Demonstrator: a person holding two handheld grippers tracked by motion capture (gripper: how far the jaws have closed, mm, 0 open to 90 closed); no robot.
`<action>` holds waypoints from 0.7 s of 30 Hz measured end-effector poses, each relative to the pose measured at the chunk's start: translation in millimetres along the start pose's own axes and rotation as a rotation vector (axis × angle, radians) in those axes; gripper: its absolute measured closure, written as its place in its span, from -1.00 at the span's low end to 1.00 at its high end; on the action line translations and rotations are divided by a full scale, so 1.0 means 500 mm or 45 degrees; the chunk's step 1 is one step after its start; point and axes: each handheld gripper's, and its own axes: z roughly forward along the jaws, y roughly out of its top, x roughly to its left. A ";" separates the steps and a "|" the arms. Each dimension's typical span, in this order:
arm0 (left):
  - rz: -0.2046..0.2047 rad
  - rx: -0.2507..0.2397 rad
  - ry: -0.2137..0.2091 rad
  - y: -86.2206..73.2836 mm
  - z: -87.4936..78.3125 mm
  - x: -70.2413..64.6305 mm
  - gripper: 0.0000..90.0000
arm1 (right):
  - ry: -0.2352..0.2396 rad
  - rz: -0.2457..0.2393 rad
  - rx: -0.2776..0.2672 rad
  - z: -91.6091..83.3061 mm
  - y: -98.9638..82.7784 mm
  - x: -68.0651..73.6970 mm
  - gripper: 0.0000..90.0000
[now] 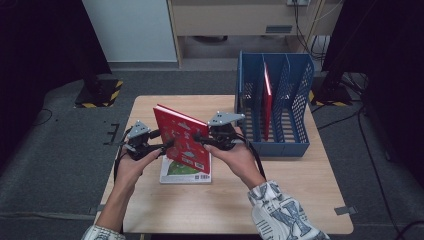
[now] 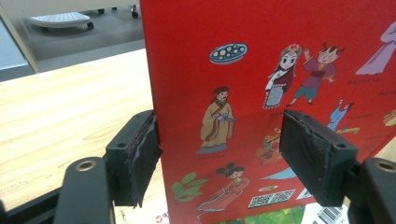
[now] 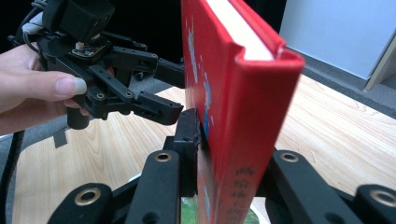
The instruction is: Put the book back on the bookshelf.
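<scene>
Left hand-held gripper sits open beside a red book held upright above the wooden surface. Right hand-held gripper clamps the book's spine. Farther right stands a blue file rack.

You were working in what looked like a lab or recording studio. Your wooden table stood on grey carpet, with black curtains at 10 and 2 o'clock. Stand bases marked with yellow-black hazard tape sat at 10 o'clock, cables trailed at 3 o'clock, and a pale cabinet stood at 12 o'clock.
</scene>
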 end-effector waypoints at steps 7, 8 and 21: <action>0.014 0.009 -0.007 0.000 -0.004 -0.002 -0.34 | -0.016 0.020 -0.017 0.002 0.013 -0.003 0.55; 0.015 0.010 -0.005 0.000 -0.004 -0.002 -0.34 | -0.013 0.021 -0.019 0.003 0.015 -0.005 0.55; 0.016 0.016 -0.008 0.000 -0.004 -0.001 -0.35 | 0.017 0.010 -0.033 0.017 0.028 -0.001 0.59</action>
